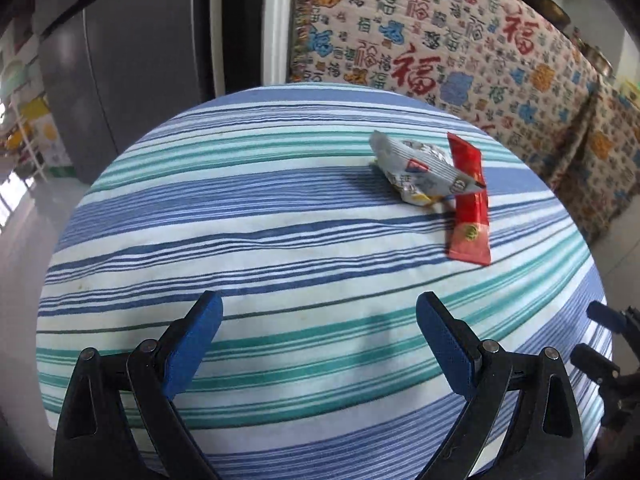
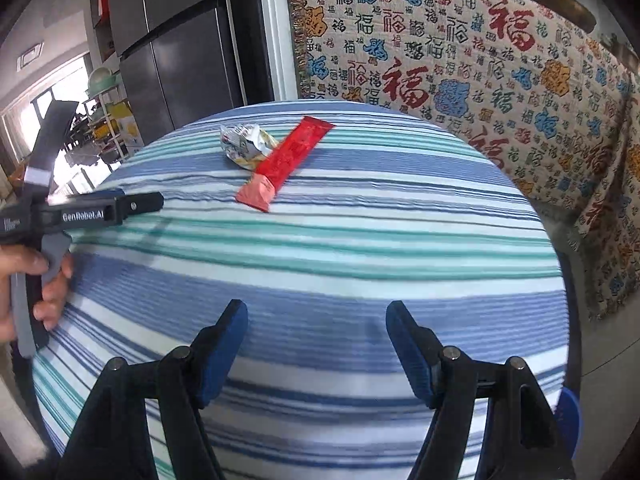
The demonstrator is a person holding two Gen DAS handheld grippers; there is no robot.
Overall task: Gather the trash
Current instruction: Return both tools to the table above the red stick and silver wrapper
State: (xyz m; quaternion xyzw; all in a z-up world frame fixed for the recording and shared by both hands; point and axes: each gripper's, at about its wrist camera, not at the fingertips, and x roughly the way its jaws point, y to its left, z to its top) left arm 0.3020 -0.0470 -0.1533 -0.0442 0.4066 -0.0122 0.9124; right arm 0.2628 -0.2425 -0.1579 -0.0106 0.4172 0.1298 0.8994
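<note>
Two pieces of trash lie together at the far side of a round table with a striped cloth (image 1: 260, 208). One is a crumpled grey-white wrapper (image 1: 420, 172) (image 2: 244, 146). The other is a long red sachet (image 1: 470, 216) (image 2: 288, 160), touching the wrapper's right side. My left gripper (image 1: 318, 314) is open and empty over the near part of the table, well short of the trash. My right gripper (image 2: 316, 316) is also open with nothing between its fingers, and its fingertips (image 1: 604, 316) show at the right edge of the left wrist view. A hand (image 2: 24, 280) grips the left tool's handle.
A cloth printed with red and blue characters (image 1: 480, 60) drapes over furniture behind and to the right of the table. A dark fridge (image 2: 180, 40) stands back left, with a shelf rack (image 2: 108, 120) beside it. Something blue (image 2: 568, 412) sits below the table's right edge.
</note>
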